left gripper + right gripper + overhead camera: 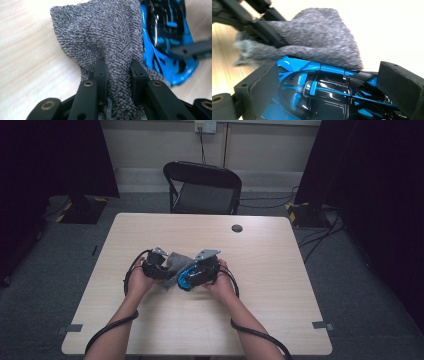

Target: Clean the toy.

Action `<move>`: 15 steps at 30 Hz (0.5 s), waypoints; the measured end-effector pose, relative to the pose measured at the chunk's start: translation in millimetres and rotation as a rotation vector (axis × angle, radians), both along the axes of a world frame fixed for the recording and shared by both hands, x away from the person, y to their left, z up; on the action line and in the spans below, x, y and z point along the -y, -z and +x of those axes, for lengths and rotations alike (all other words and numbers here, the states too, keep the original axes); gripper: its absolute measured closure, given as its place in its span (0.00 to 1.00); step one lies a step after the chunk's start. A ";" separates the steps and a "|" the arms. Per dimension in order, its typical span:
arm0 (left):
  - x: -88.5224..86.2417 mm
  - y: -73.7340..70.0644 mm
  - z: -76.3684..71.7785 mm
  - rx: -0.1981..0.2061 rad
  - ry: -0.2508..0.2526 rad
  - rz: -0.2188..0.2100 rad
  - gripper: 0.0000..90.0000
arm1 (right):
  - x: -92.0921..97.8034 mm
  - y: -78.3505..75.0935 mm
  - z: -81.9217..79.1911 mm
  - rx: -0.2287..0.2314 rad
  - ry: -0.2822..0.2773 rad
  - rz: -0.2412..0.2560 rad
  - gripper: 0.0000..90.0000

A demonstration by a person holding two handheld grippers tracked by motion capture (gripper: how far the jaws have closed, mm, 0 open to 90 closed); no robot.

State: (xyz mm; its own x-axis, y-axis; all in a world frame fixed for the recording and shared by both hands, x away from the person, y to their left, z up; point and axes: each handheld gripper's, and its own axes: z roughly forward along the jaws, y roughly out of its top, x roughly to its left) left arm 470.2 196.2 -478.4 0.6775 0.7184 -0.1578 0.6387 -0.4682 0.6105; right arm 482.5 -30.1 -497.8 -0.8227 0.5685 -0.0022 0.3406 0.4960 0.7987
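Grey cloth (pixel 105 37) is pinched in your left gripper (pixel 117 72), while your right gripper (pixel 324 87) spans the blue toy car (pixel 317 92) without clearly clamping it, so hard wiping could shove it free.

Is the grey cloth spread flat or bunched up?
Bunched. The left gripper pinches the cloth into a narrow fold between its jaws, and the rest fans out against the blue toy car.

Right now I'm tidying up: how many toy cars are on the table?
1: the blue and black toy car sits mid-table between the right gripper's jaws, under the grey cloth.
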 end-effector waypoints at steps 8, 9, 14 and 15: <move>-7.5 0.3 -28.0 -0.013 -0.020 -0.029 0.80 | 0.2 0.3 0.3 0.002 -0.003 0.002 0.04; -8.4 0.0 -30.5 -0.019 -0.021 -0.029 0.80 | 0.4 0.4 0.3 0.003 -0.003 0.003 0.04; -10.3 -0.5 -42.6 -0.028 -0.015 -0.033 0.80 | 0.0 -0.5 0.9 -0.001 -0.004 -0.005 0.04; -10.7 -0.3 -44.7 -0.034 -0.014 -0.042 0.80 | -0.1 -0.6 1.1 -0.003 -0.003 -0.007 0.04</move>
State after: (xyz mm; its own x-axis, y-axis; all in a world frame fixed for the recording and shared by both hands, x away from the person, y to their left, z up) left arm 425.5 206.9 -478.1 0.6613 0.7199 -0.2107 0.6656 -0.4336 0.6075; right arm 483.6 -30.0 -497.1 -0.8245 0.5658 -0.0039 0.3410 0.5025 0.7945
